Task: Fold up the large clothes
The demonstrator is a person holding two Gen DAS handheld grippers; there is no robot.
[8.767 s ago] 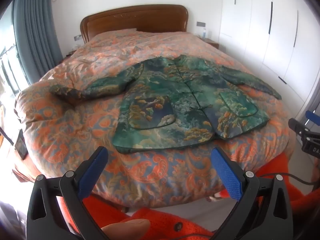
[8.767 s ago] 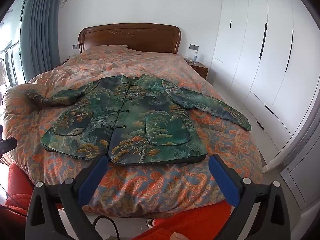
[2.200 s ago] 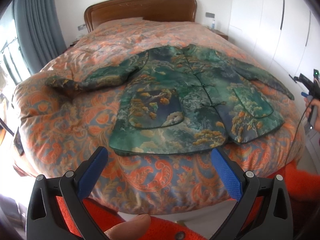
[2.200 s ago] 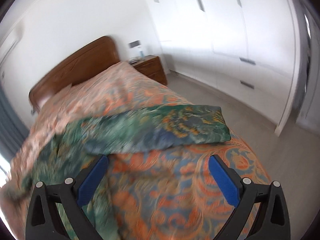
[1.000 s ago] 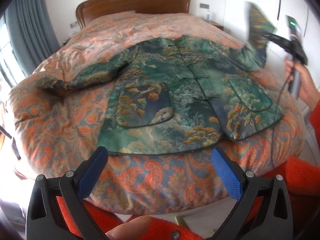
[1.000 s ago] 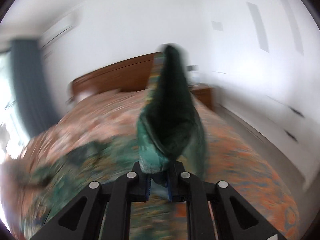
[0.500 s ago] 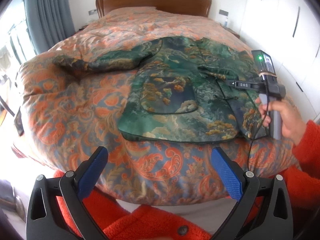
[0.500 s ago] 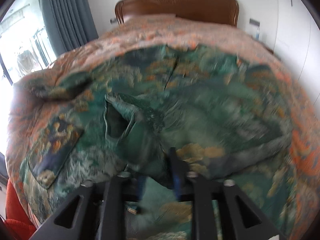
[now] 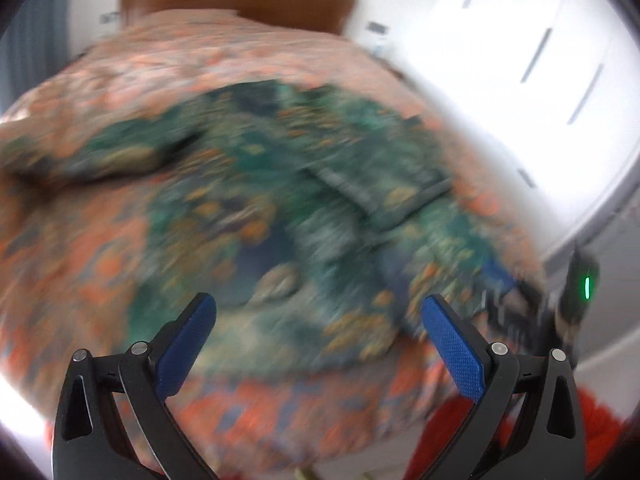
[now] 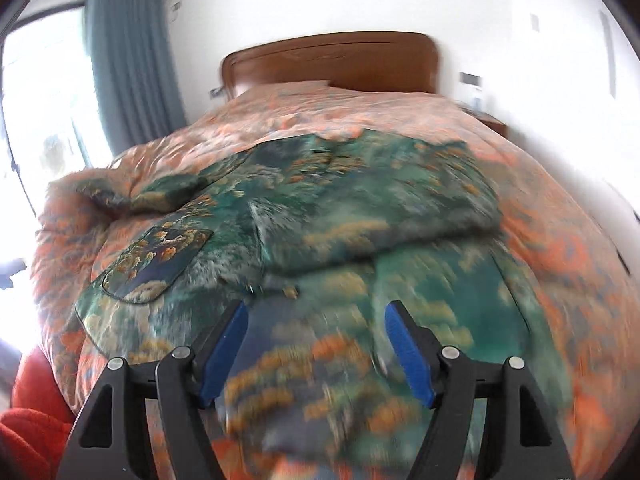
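A green brocade jacket [image 9: 280,208] [image 10: 340,216] lies face up on the orange patterned quilt [image 9: 100,128] [image 10: 560,240]. Its right sleeve [image 10: 380,236] [image 9: 384,192] lies folded across the chest. Its left sleeve [image 10: 144,196] [image 9: 100,160] stretches out over the quilt. My left gripper [image 9: 316,332] stands open above the jacket's hem with nothing between its blue pads. My right gripper [image 10: 316,332] hovers over the jacket's lower front, its jaws opening, and no cloth is pinched between them. The right gripper's body with a green light [image 9: 580,288] shows at the right edge of the left wrist view. Both views are blurred.
A wooden headboard [image 10: 332,64] closes the far end of the bed. Grey curtains [image 10: 132,72] and a bright window are at the left, white wardrobe doors [image 9: 560,72] at the right. A person's red sleeve [image 10: 28,412] shows at the lower left.
The right gripper carried the raised right sleeve over the chest, let it go, and drew back toward the hem with jaws parted. The left gripper moved in closer over the jacket.
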